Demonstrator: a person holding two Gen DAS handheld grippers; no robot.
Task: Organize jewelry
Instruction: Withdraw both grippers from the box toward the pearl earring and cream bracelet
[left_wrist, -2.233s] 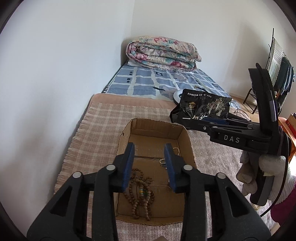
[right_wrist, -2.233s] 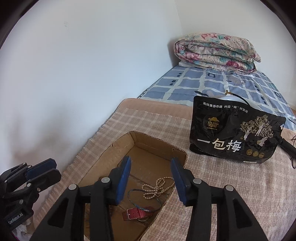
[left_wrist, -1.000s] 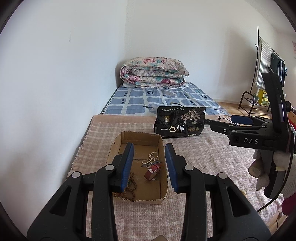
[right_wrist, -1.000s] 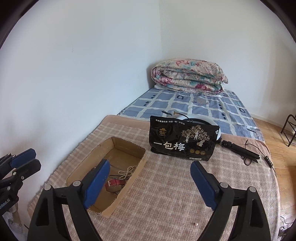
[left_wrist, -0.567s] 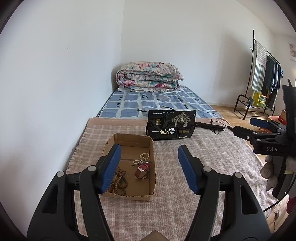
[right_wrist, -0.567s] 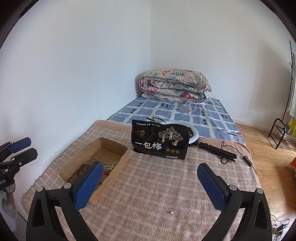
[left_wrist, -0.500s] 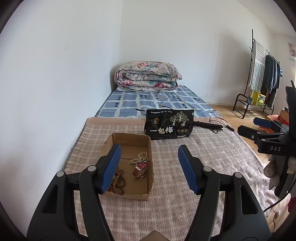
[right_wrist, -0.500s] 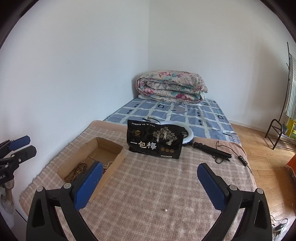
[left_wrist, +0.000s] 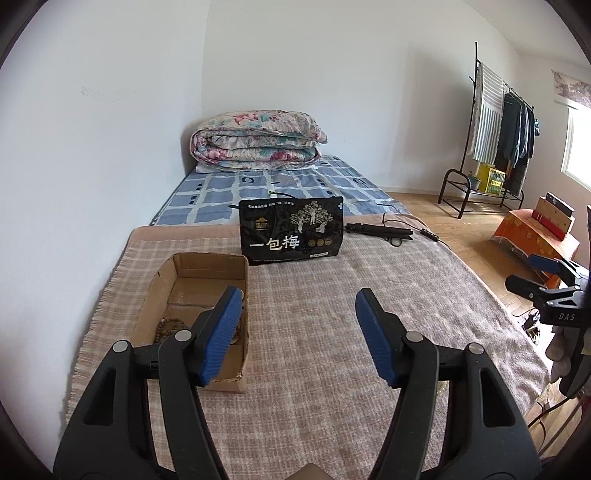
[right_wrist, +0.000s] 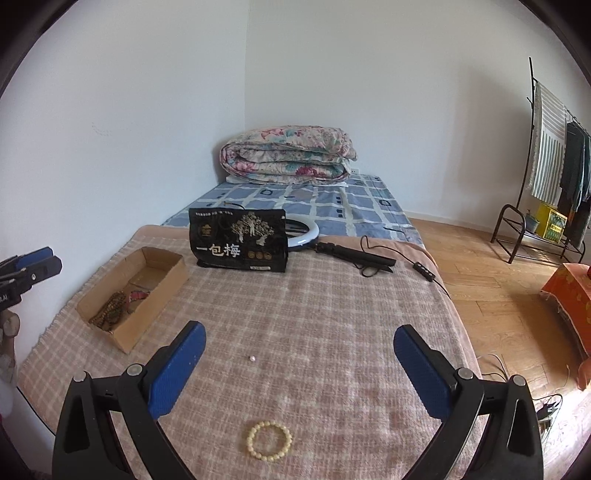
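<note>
A cream bead bracelet (right_wrist: 269, 440) lies on the checked blanket (right_wrist: 332, 314), low between the right gripper (right_wrist: 300, 363) fingers, which stand wide apart and empty. A loose pearl (right_wrist: 252, 358) sits just beyond it. The cardboard box (right_wrist: 122, 334), well off to the left, holds brown prayer beads (right_wrist: 109, 312). The left gripper (left_wrist: 298, 341) hangs wide and empty beside the box.

Cardboard box (left_wrist: 201, 291): near wall and the left claw's (left_wrist: 299, 336) finger hide much of the floor; only part of the brown bead strand (left_wrist: 168, 328) shows. Right wrist view: box contents (right_wrist: 122, 301) too small to sort beyond brown beads and something reddish. Ring light (right_wrist: 304, 232) mostly hidden behind the black snack bag (right_wrist: 238, 240). Small pale speck (right_wrist: 252, 358) on the blanket: too small to identify. Right claw (left_wrist: 543, 277) cut by the left view's edge.
</note>
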